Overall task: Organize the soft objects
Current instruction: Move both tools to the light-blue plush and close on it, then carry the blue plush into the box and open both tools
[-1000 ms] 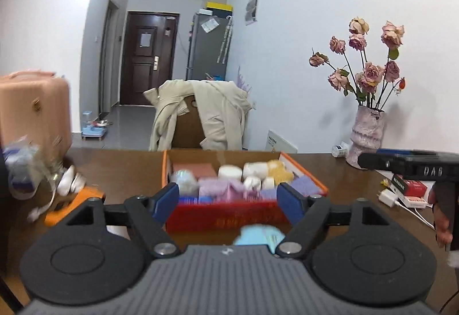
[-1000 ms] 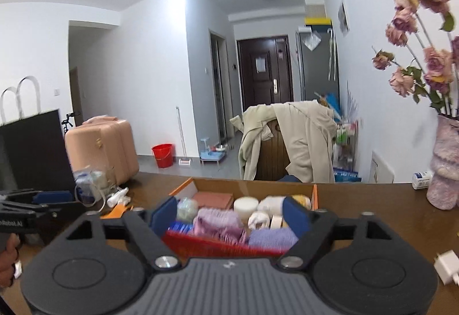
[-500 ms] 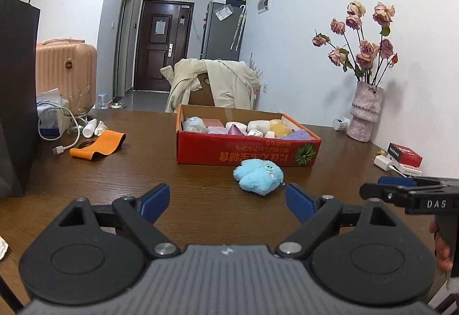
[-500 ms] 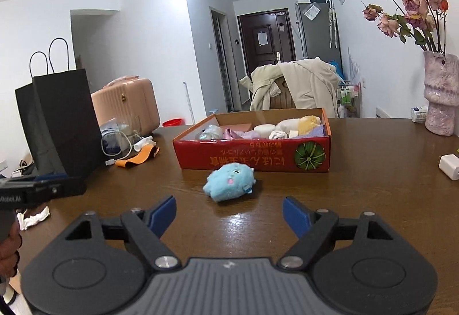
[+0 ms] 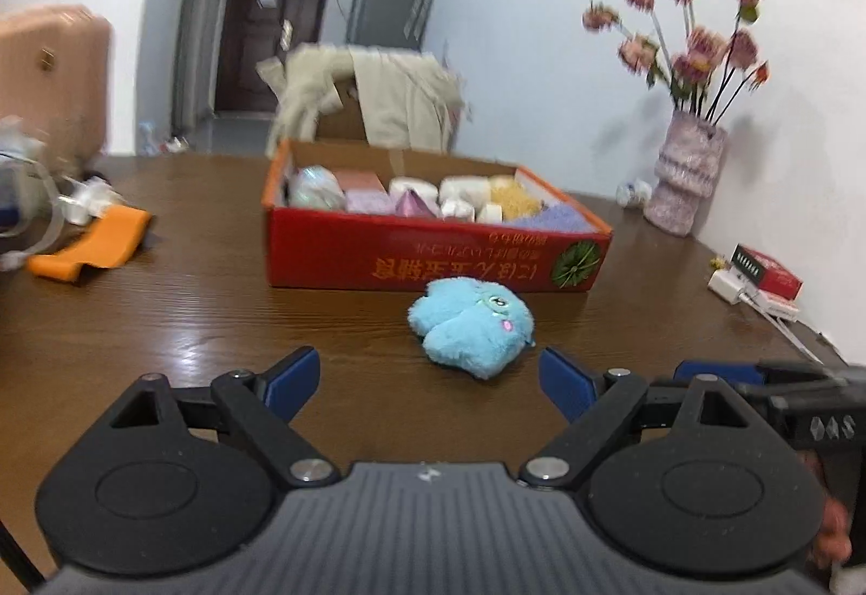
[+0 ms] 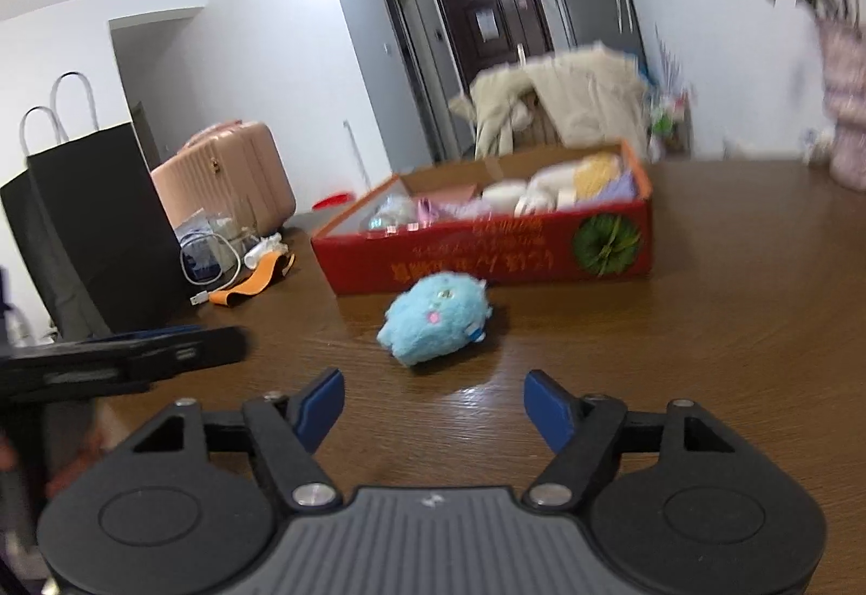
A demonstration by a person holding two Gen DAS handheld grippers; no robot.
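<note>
Two claws are in view, and we hold both with jaws spread wide and nothing between them. Left claw (image 5: 427, 381) hovers above the worktop (image 5: 189, 324). The blue plush toy (image 5: 471, 327) lies on the worktop just in front of the red box (image 5: 433, 254) of soft items. Right claw (image 6: 433, 405) points at the toy.

Wooden table (image 5: 216, 324): red box (image 5: 433, 254), blue plush (image 5: 471, 327).
</note>
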